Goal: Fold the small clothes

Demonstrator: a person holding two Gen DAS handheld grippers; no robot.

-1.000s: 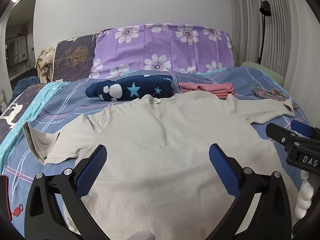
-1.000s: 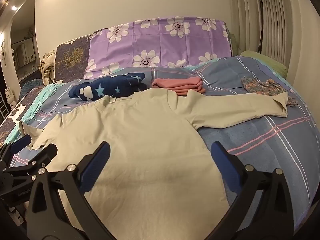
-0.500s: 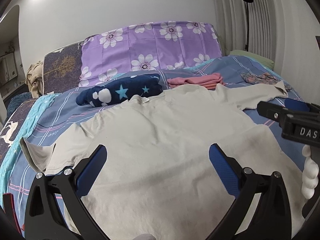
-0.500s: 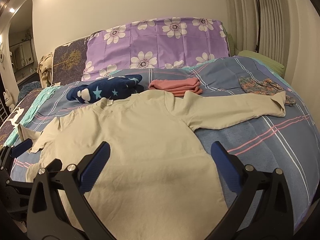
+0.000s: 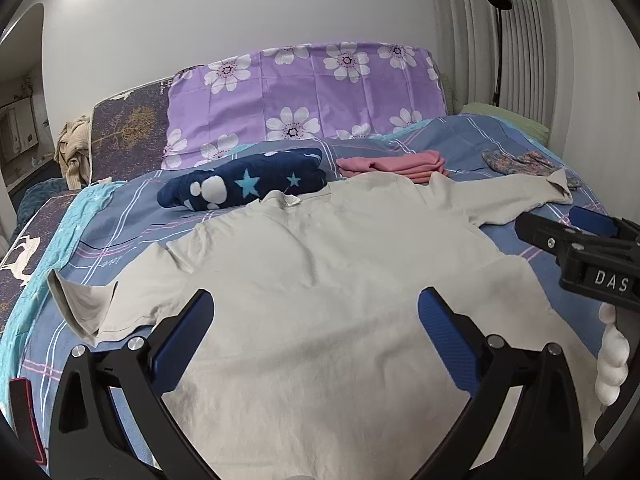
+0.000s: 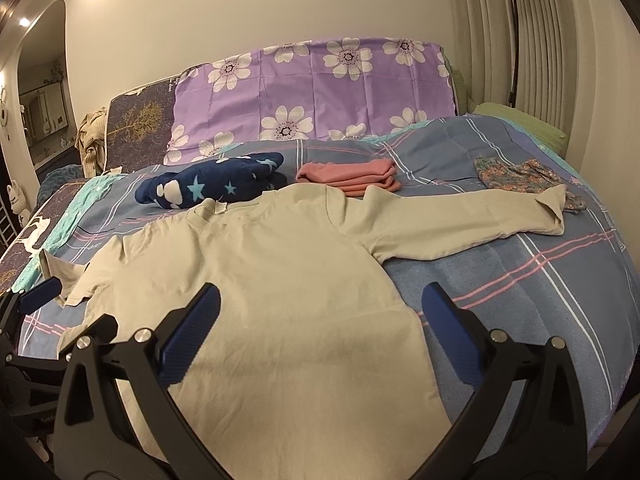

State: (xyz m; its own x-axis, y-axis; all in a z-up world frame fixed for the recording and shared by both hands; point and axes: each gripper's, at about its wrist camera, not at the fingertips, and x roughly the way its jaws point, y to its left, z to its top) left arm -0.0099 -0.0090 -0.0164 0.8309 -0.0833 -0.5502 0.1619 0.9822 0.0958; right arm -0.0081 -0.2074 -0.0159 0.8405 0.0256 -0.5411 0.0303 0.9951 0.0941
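Observation:
A beige long-sleeved shirt [image 5: 320,280] lies spread flat on the bed, collar at the far side; it also shows in the right wrist view [image 6: 280,280]. Its left sleeve end [image 5: 76,308] is curled up; its right sleeve [image 6: 480,216] stretches out to the right. My left gripper [image 5: 316,320] is open and empty above the shirt's lower body. My right gripper [image 6: 320,316] is open and empty above the shirt's lower right part; it also shows at the right edge of the left wrist view [image 5: 576,236].
Beyond the shirt lie a folded navy star-print garment [image 5: 244,184], a folded pink garment [image 5: 396,162] and a floral garment [image 6: 520,174]. A purple flowered pillow [image 5: 304,92] stands at the headboard. The blue plaid bedspread [image 6: 520,280] covers the bed.
Both grippers have lifted and shifted slightly; the left wrist view has swung a little rightward, so the shirt sits lower and further left. Both stay open and the shirt has not moved.

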